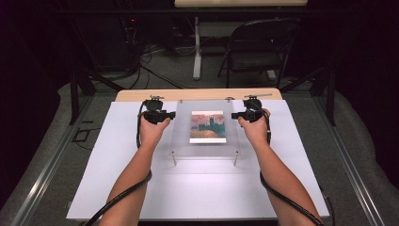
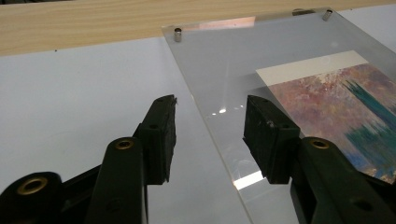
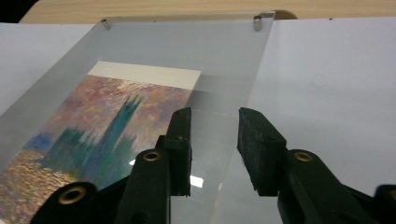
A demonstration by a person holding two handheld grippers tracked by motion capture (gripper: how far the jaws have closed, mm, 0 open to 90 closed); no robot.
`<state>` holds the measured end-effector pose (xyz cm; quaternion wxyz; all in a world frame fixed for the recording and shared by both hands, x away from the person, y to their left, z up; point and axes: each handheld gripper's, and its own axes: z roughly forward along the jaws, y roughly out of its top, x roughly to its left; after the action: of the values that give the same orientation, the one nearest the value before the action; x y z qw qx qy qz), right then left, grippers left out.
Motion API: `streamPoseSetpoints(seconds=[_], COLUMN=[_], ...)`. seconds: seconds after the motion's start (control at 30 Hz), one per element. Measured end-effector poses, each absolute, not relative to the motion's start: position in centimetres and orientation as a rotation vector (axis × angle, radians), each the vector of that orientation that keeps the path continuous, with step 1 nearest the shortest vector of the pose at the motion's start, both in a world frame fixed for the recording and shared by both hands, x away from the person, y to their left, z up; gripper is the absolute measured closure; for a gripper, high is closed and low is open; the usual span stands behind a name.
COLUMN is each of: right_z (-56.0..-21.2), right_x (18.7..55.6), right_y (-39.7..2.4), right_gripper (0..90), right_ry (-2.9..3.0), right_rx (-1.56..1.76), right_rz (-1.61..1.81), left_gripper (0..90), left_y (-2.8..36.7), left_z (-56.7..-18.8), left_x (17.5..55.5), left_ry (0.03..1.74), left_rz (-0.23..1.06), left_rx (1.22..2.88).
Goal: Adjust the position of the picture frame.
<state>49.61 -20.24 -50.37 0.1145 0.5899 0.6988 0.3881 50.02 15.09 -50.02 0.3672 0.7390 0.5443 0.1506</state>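
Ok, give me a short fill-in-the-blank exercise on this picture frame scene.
1. The clear acrylic frame holds a ____ of towers at sunset.
2. The left gripper has its fingers ____, straddling the frame's edge.
3. Each corner of the frame carries a small metal ____.

Missing words: painting print; open; post

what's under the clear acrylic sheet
A painted print lies under the clear acrylic sheet, with the white board showing through around it. What lies beneath the print is covered.
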Motion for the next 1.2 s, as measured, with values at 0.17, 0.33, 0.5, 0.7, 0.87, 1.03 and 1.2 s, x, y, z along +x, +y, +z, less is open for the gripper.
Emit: streamPoseSetpoints(seconds=[0.17, 0.33, 0.5, 0.7, 0.87, 1.03, 1.2], right_z=[-51.1, -51.6, -51.8, -52.3, -52.5, -52.6, -53.0], right_x=[49.8, 49.8, 49.9, 50.3, 50.4, 50.4, 50.6], right_y=[-20.1, -20.2, -20.8, -21.0, -21.0, -20.9, -20.7], right_gripper=[63.1, 61.1, 59.4, 56.9, 56.1, 55.0, 53.8], right_ry=[2.027, 2.014, 2.018, 2.022, 2.029, 2.029, 2.037], right_rx=[1.757, 1.803, 1.830, 1.878, 1.885, 1.902, 1.914], right_rz=[1.142, 1.159, 1.196, 1.233, 1.236, 1.257, 1.255], left_gripper=[53.7, 53.6, 53.1, 51.4, 50.8, 49.9, 48.6], left_y=[14.4, 14.1, 14.1, 13.9, 13.7, 13.5, 13.5], left_z=[-50.6, -51.1, -51.5, -51.9, -52.3, -52.6, -52.8], left_x=[50.3, 50.5, 50.6, 51.0, 51.2, 51.4, 51.5], left_ry=[1.407, 1.411, 1.419, 1.432, 1.440, 1.445, 1.448], left_rz=[0.350, 0.329, 0.302, 0.266, 0.249, 0.205, 0.182], left_rx=[1.895, 1.906, 1.906, 1.894, 1.908, 1.909, 1.888])
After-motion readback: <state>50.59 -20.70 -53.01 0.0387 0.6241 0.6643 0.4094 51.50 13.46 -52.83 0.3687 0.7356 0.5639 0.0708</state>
